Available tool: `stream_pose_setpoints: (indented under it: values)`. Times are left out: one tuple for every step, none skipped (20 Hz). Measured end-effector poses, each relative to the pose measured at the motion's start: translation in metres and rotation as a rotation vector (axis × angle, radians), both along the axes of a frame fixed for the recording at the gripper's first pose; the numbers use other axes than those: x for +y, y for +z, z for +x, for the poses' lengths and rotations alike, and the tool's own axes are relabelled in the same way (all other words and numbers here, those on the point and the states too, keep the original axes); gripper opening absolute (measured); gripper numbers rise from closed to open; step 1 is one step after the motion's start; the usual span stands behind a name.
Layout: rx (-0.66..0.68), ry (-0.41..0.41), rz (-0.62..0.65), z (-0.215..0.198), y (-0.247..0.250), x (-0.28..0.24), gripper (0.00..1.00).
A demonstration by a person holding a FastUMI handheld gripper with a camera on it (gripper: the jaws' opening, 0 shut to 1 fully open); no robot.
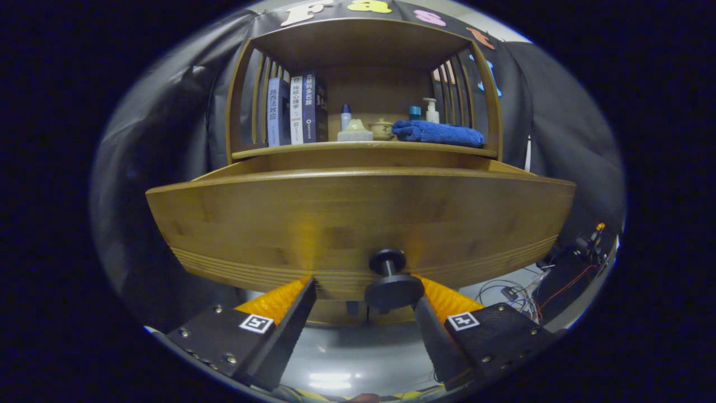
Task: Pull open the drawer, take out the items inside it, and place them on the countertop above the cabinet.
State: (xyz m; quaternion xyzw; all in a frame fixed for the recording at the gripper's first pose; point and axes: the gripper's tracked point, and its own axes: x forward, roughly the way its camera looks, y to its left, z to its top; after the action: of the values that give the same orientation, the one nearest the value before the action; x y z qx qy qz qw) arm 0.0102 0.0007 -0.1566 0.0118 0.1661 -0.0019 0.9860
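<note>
1. While spread apart around one round dark knob (393,282), gripper (363,288) fingers clamp on nothing; knob nearer the right finger.
2. One wooden drawer (358,224), pulled out, curved front with grooved lower edge, just ahead of the fingers.
3. Above, on cabinet countertop (363,148): three upright books (296,109), one folded blue towel (437,133), one small lidded pot (382,129), three bottles.

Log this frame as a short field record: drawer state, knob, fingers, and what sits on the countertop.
drawer: drawer front pulled out from the cabinet; its inside is hidden
knob: dark knob between the fingers, nearer the right one
gripper: gripper open, fingers either side of the knob, not pressing it
countertop: books, blue towel, small bottles, a lidded pot
</note>
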Motion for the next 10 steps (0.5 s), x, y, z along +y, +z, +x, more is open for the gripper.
stream_pose_setpoints:
  values:
    - [-0.002, -0.001, 0.004, 0.000, 0.001, 0.002, 0.97]
    - [0.005, 0.000, 0.002, 0.001, 0.000, 0.001, 0.97]
    - [0.010, 0.002, -0.004, 0.002, 0.000, 0.001, 0.97]
    - [0.018, 0.006, -0.010, 0.003, 0.000, 0.001, 0.97]
    - [0.016, 0.006, -0.009, 0.007, 0.002, 0.000, 0.97]
    - [0.021, 0.008, -0.012, 0.010, 0.002, 0.000, 0.97]
    - [0.017, 0.012, -0.016, 0.013, 0.002, -0.002, 0.97]
    - [0.017, 0.016, -0.011, 0.016, 0.003, -0.003, 0.97]
    - [0.013, 0.018, -0.014, 0.021, 0.003, -0.002, 0.97]
    - [0.008, 0.018, -0.015, 0.026, 0.004, -0.002, 0.97]
